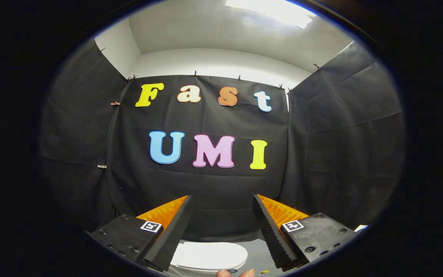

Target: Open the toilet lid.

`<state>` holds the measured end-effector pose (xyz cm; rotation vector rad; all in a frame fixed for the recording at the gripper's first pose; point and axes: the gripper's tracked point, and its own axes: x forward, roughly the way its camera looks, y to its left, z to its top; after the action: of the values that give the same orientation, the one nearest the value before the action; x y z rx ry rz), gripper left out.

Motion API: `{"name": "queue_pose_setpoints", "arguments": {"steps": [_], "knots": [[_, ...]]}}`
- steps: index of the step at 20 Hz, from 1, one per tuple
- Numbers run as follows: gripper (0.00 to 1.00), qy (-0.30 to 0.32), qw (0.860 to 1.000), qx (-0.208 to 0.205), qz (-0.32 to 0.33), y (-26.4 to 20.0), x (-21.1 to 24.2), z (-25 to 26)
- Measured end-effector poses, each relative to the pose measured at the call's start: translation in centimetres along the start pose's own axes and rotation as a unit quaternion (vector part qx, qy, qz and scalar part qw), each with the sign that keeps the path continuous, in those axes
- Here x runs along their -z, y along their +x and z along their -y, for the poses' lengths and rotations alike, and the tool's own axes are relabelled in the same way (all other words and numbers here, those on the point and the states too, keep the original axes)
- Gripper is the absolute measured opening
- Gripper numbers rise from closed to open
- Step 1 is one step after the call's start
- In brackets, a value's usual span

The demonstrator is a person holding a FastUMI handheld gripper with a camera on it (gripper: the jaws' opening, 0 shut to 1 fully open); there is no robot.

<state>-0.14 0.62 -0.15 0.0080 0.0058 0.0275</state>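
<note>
1. Fingertips (237,273) of a person's hand showed closest to the camera in the gripper view, at the very bottom, just below the lid.

2. Next came the gripper (221,206). Its two fingers stood wide apart, with nothing between them and nothing touching either one. They pointed forward at the cloth wall (214,188), not down at the toilet.

3. Below the gap between the fingers lay the lid (210,256), white and rounded. It looked flat and closed, seen from above. It sat low and near the finger bases, apart from both fingers. The left finger hid part of its left edge.

4. Grey floor (258,250) showed beside the lid, and a small yellowish scrap (264,271) lay on it near the right finger's base.

5. Beyond the fingers hung the cloth wall, with a pale ceiling and a light panel (269,11) above it.

6. By my reading, the task had hardly begun. No contact with the lid was made and it was not raised. What remained was nearly everything: tilting the gripper down, reaching the lid's front edge, catching it, and swinging it up to rest upright.
</note>
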Motion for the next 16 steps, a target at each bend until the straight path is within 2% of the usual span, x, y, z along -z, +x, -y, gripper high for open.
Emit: {"name": "queue_pose_setpoints", "arguments": {"steps": [11,14,16], "knots": [[0.97,-0.004,0.999,-0.028,0.018,0.1,0.4,-1.1],[0.97,0.001,0.998,-0.050,0.030,0.5,1.6,-1.8],[0.98,0.008,0.998,-0.045,0.037,1.1,2.9,-1.2]]}}
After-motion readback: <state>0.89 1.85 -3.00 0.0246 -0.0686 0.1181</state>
